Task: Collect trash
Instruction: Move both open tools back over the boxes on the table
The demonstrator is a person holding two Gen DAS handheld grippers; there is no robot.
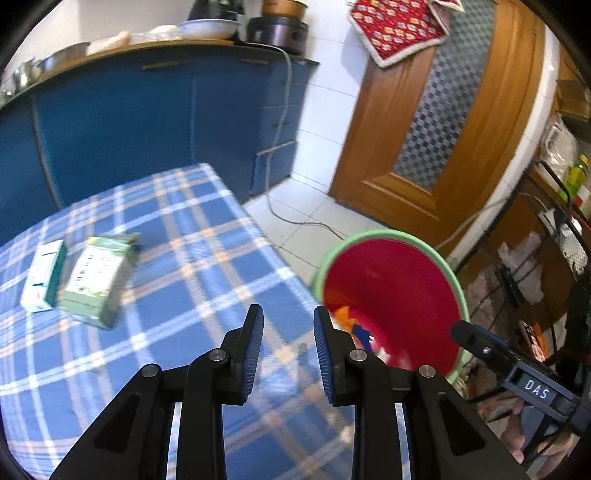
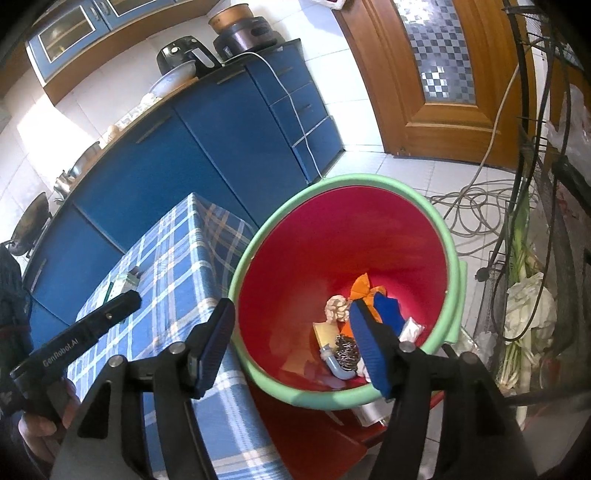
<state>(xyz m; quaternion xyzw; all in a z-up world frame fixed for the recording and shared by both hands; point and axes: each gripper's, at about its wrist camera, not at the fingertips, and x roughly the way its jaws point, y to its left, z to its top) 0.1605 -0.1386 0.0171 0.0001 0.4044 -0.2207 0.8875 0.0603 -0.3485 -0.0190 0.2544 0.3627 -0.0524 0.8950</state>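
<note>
The left wrist view looks steeply down over the checked bench (image 1: 177,266), with the red bin (image 1: 391,291) near at 3 o'clock. The right wrist view hangs close above the bin's mouth (image 2: 343,251), bench at 9 o'clock. Both share bin, bench, blue cabinets (image 1: 147,118) and door (image 1: 424,129).

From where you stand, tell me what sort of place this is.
Most likely a home kitchen: blue cabinets with a cooker and bowls on the counter, a checked tablecloth, and a red bin.
</note>
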